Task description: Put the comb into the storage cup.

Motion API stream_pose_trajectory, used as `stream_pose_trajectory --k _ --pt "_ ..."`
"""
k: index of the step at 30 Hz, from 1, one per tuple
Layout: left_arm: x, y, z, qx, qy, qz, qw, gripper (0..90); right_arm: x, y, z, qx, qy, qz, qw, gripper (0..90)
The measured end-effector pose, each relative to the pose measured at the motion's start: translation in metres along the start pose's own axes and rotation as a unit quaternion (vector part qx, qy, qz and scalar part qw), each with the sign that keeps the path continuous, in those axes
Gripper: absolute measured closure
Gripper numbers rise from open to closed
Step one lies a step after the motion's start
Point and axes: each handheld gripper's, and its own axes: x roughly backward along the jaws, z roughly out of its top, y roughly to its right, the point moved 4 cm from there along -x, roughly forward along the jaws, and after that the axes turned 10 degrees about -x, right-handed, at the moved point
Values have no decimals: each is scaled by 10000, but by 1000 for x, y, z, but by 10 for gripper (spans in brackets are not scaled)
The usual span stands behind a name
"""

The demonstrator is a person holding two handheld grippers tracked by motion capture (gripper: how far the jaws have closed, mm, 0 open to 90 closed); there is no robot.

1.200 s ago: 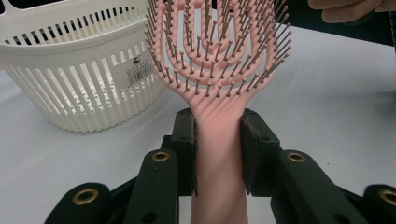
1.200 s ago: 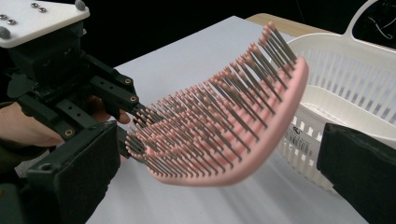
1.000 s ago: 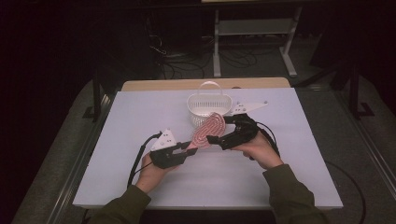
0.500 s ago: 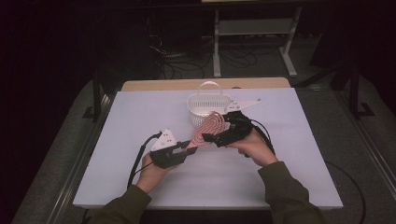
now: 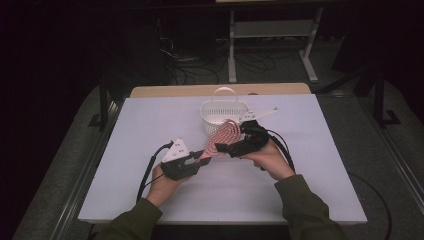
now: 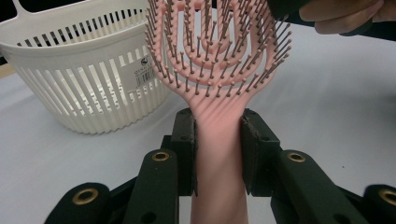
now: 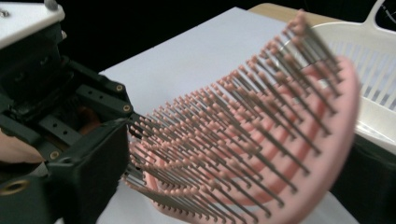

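I've got the pink hairbrush point(image 5: 220, 139) up off the white desk point(image 5: 150, 125), just right of centre frame in the high view, and both claws are on it. My left claw point(image 5: 200, 159) is pinching the handle: in the left gripper view the pads point(image 6: 187, 154) press flat on either side of the pink stem, handle running straight up between them. My right claw point(image 5: 223, 148) is at the bristle head; its jaws have just been closing a little from wide, and in the right gripper view one black jaw sits at the lower left against the bristles with the head across the frame, but I can't tell if the pads are actually pressing yet.

The brush's long axis runs diagonally in the high view, handle to the lower left, head to the upper right, toward the white basket point(image 5: 210, 111). The bristles face the right claw's camera.

Room to move: the basket stands just behind the brush head, close, near the desk's far edge at upper centre. Wide bare desk to the left and right of my hands, and a clear strip between them and the near edge at the bottom. A cable point(image 5: 150, 170) trails from the left claw toward that near edge.
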Motion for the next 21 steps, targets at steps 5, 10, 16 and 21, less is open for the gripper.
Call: stream_pose_trajectory --k 5,10,16,21 --pt "0 0 0 -8 16 9 10000 701 1 0 1 -101 38 69 9999 142" --pt "0 1 0 -29 24 22 10000 701 1 1 1 -176 54 110 9998 197" --pt "-2 3 0 -55 9 16 10000 702 0 0 1 -255 40 162 9995 249" --pt "-2 3 0 -60 0 10 10000 702 0 0 1 -308 48 185 9993 293"
